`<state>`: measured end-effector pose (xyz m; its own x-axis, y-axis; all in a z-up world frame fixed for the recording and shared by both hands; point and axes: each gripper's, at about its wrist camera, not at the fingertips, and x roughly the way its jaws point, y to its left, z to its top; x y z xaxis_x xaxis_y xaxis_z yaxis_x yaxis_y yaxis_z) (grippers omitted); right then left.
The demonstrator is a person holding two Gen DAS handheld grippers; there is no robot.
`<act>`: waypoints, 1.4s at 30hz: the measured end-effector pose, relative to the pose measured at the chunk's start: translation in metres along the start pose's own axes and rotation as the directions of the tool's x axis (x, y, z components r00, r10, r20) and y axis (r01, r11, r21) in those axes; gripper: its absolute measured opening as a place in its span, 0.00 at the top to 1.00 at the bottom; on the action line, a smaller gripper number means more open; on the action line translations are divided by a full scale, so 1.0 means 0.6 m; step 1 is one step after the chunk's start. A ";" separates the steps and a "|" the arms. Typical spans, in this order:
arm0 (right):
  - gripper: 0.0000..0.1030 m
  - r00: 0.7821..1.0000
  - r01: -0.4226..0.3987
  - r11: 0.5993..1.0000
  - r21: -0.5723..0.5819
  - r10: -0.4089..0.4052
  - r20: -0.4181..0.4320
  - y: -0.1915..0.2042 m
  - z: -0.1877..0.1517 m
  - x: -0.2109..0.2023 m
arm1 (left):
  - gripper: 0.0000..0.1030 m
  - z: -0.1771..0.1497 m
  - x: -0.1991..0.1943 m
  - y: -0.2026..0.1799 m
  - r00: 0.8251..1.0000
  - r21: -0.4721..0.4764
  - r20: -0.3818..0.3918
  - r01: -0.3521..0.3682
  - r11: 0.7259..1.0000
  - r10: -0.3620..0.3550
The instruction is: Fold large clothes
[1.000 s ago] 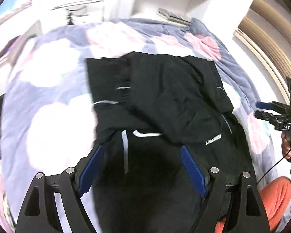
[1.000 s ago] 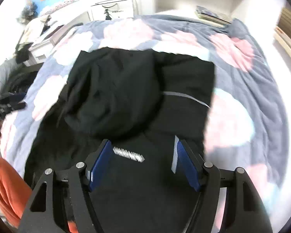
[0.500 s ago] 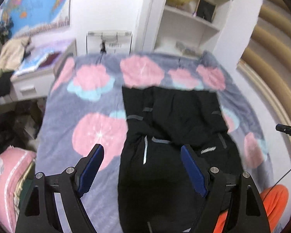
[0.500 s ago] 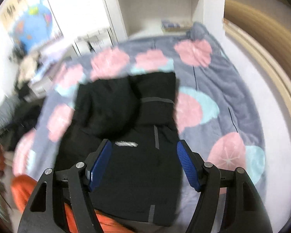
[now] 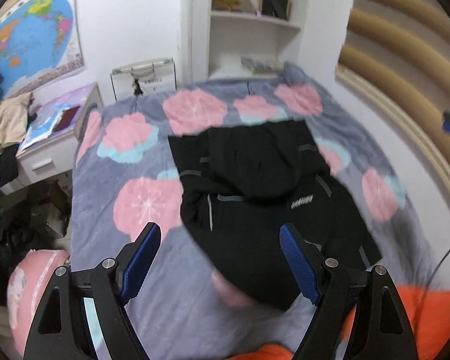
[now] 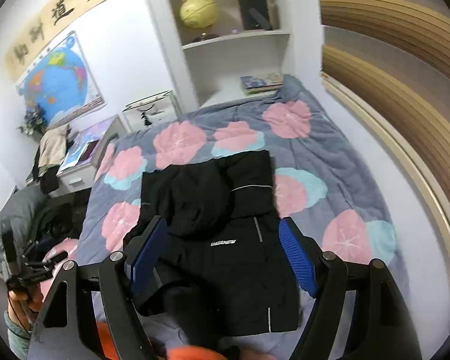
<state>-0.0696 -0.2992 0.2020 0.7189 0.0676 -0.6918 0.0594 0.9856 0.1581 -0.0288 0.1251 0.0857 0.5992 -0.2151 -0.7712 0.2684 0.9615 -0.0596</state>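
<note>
A black hooded jacket (image 5: 255, 210) lies partly folded on a grey bed blanket with pink flowers (image 5: 120, 180), its hood (image 5: 255, 162) turned down over the back. My left gripper (image 5: 219, 231) hangs open well above the jacket's near left part, with nothing between its blue pads. My right gripper (image 6: 222, 223) is also high above the jacket (image 6: 225, 255); its jaws are opening and hold nothing. The hood (image 6: 198, 201) shows beyond its fingers. The left gripper (image 6: 24, 267), in a hand, appears at the lower left of the right wrist view.
A white bedside desk (image 5: 54, 132) with papers and clothes stands left of the bed. White shelves with a gold globe (image 6: 198, 12) and books (image 6: 261, 82) are behind it. A padded headboard (image 5: 405, 75) runs along the right. Orange trousers (image 5: 420, 315) show at the bottom.
Both grippers have risen and pulled back from the jacket, so the whole bed and room now show. The right jaws stand a little wider.
</note>
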 end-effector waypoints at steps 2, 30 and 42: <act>0.23 1.000 0.008 1.000 0.013 -0.008 0.003 0.001 0.004 0.002 | 0.19 -0.005 0.039 0.017 0.998 0.007 -0.068 -0.002 1.000 0.002; 0.15 0.817 0.059 0.994 0.095 0.007 -0.576 -0.252 -0.354 0.466 | 0.19 -0.242 0.401 0.164 0.823 -0.408 -0.520 -0.005 0.913 -0.228; 0.39 0.740 0.042 0.987 0.157 0.075 -0.668 -0.290 -0.429 0.512 | 0.52 -0.289 0.478 0.102 0.718 -0.473 -0.601 0.034 0.880 -0.351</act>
<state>-0.0372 -0.4102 -0.2193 0.0735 0.2278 -0.9709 0.1975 0.9510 0.2380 0.0289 0.1521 -0.2490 -0.1174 -0.3888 -0.9138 -0.0998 0.9201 -0.3787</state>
